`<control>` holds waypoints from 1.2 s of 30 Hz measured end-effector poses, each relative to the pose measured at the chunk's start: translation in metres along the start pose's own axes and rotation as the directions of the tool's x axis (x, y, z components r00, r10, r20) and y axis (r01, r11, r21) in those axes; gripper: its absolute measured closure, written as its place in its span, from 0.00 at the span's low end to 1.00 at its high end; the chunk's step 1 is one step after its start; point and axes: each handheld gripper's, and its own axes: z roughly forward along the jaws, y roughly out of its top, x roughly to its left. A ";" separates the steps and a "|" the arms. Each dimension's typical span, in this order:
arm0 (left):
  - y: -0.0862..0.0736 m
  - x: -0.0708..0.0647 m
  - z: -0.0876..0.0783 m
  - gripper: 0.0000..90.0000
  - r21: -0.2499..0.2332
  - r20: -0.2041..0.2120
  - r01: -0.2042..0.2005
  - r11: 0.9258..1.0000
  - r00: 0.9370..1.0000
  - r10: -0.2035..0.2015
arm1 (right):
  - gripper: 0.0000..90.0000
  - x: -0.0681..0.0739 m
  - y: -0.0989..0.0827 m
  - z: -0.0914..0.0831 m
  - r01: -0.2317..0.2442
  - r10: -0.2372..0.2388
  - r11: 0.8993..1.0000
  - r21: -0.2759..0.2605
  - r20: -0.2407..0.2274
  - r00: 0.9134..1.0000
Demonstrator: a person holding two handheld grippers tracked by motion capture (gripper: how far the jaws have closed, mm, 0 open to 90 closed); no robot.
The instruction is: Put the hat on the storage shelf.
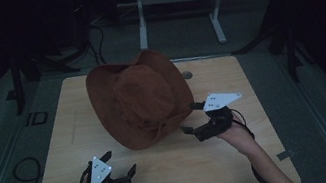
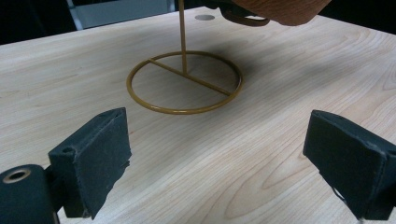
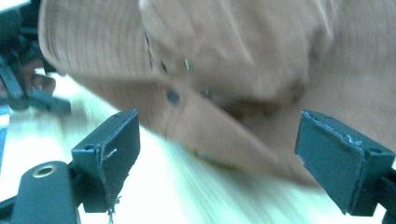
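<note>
While blurred, brown hat (image 3: 243, 70), apparently unlabelled.

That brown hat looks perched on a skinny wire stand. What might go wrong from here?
1. The hat sits tilted on the thin stand, its brim drooping low on one side; a nudge might slide it off.
2. The stand's ring base rests loose on the table, so a bump could tip stand and hat together.
3. The right gripper is open right by the brim, and could knock or snag it.
</note>
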 end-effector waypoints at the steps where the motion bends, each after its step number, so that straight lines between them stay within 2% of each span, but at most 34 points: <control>1: 0.000 0.000 0.001 0.09 0.002 0.000 0.001 1.000 1.000 -0.001 | 0.16 -0.001 -0.005 -0.002 0.000 0.000 1.000 0.007 0.004 1.000; 2: 0.000 0.000 0.001 0.09 0.002 0.000 0.001 1.000 1.000 -0.001 | 0.16 -0.001 -0.005 -0.002 0.000 0.000 1.000 0.007 0.004 1.000; 7: -0.002 -0.001 0.003 0.09 0.013 0.002 -0.007 1.000 1.000 0.007 | 0.16 -0.007 -0.032 -0.015 -0.033 0.033 0.999 0.017 0.026 0.999; 9: -0.002 0.000 0.003 0.09 0.016 0.001 -0.004 1.000 1.000 0.003 | 0.16 -0.008 -0.036 -0.016 -0.038 0.037 0.999 0.018 0.029 0.999; 10: -0.003 0.000 0.004 0.09 0.014 0.003 -0.002 1.000 1.000 0.002 | 0.16 -0.011 -0.046 -0.020 -0.050 0.049 0.998 0.026 0.039 0.998; 21: -0.006 0.002 0.005 0.09 0.026 -0.001 -0.004 1.000 1.000 0.004 | 0.16 -0.015 -0.087 -0.026 -0.085 0.082 0.994 0.063 0.062 0.995; 24: -0.007 0.004 0.006 0.09 0.031 -0.005 -0.008 0.999 1.000 0.008 | 0.16 -0.016 -0.099 -0.029 -0.113 0.108 0.991 0.074 0.068 0.992; 29: -0.009 0.005 0.007 0.09 0.042 -0.010 -0.013 0.999 1.000 0.013 | 0.16 -0.018 -0.117 -0.037 -0.135 0.127 0.986 0.098 0.084 0.988; 36: -0.011 0.007 0.009 0.09 0.055 -0.026 -0.013 0.998 1.000 0.014 | 0.16 -0.023 -0.137 -0.053 -0.172 0.159 0.980 0.100 0.127 0.979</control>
